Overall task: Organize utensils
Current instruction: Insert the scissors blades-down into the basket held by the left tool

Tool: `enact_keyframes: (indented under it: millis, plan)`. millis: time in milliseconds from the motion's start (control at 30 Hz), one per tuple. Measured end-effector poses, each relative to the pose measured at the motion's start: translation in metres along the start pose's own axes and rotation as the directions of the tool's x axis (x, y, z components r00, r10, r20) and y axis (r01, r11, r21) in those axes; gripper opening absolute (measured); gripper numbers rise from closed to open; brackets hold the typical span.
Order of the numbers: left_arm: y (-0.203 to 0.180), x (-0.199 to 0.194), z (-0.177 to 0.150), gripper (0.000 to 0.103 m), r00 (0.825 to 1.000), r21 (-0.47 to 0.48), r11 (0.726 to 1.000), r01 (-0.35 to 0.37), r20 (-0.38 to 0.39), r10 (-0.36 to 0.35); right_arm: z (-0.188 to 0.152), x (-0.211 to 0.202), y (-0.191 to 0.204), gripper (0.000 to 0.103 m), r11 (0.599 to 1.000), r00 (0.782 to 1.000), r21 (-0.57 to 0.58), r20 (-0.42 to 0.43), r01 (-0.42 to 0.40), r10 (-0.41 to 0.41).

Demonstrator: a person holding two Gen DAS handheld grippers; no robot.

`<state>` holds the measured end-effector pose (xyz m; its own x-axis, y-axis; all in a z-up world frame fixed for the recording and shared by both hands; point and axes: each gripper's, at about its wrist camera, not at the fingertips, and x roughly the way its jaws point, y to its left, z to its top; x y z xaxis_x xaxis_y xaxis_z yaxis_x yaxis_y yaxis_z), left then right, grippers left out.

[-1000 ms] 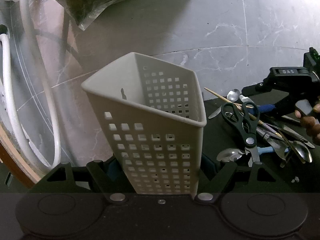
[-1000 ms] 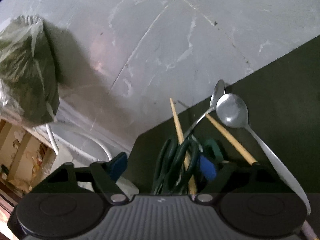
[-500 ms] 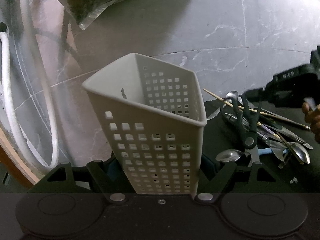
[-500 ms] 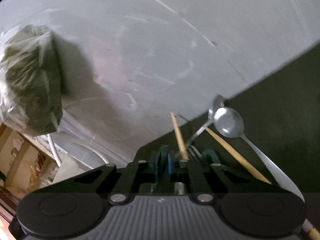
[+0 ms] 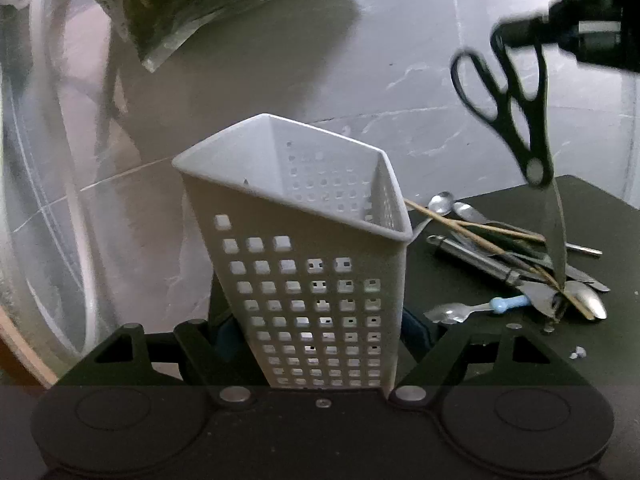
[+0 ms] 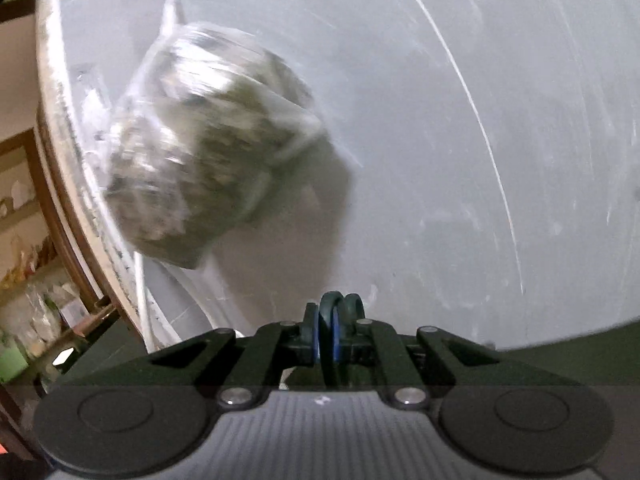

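Observation:
A white perforated utensil holder (image 5: 304,280) stands tilted between the fingers of my left gripper (image 5: 316,340), whose jaws are closing and press on its sides. In the left wrist view my right gripper (image 5: 520,36) hangs at the top right, shut on one handle loop of the black scissors (image 5: 516,120). The scissors dangle blade down, with the tip reaching the utensil pile (image 5: 500,256) of spoons, chopsticks and a small blue-handled spoon (image 5: 504,304). The right wrist view shows my right gripper (image 6: 334,336) clamped on the scissors' handle (image 6: 334,308).
The utensils lie on a dark mat (image 5: 448,280) to the right of the holder. A clear plastic bag of greens (image 5: 192,4) hangs above left, also seen as the bag (image 6: 200,160). A white hose (image 5: 72,200) runs down the left over grey marble.
My right gripper shut on the scissors' handle and rose, lifting the scissors out of the pile until they hang upright. My left gripper kept its place with the holder.

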<state>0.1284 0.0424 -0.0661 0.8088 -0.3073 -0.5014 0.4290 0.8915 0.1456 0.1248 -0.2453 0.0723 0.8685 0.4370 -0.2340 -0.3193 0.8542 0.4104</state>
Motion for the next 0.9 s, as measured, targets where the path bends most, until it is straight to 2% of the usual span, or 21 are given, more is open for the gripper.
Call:
enact_keyframes:
  millis: [233,367,467,600,800,900]
  plan:
    - [-0.005,-0.014,-0.007,0.079,0.999,0.024,0.998,0.051,0.017,-0.051,0.030,-0.030,0.069,0.007,0.989,0.986,-0.140,0.154,-0.046,0.067]
    - [-0.012,-0.018,-0.005,0.078,0.997,0.032,0.997,0.071,0.011,-0.072,0.031,-0.026,0.102,0.007,0.978,0.955,-0.193,0.267,-0.076,0.127]
    - [-0.014,-0.021,-0.004,0.078,0.997,0.056,0.996,0.075,0.007,-0.076,0.023,-0.014,0.113,0.007,0.975,0.935,-0.202,0.316,-0.097,0.159]
    - [-0.012,-0.025,-0.007,0.078,0.997,0.054,0.995,0.082,0.000,-0.082,0.002,0.005,0.121,0.007,0.972,0.933,-0.213,0.318,-0.102,0.167]
    - [-0.012,-0.022,-0.005,0.078,0.997,0.039,0.996,0.075,-0.005,-0.075,-0.042,0.035,0.122,0.008,0.977,0.965,-0.201,0.231,-0.074,0.121]
    - [-0.011,-0.021,-0.005,0.078,0.997,0.024,0.997,0.071,-0.005,-0.071,-0.058,0.041,0.119,0.008,0.978,0.982,-0.196,0.157,-0.070,0.102]
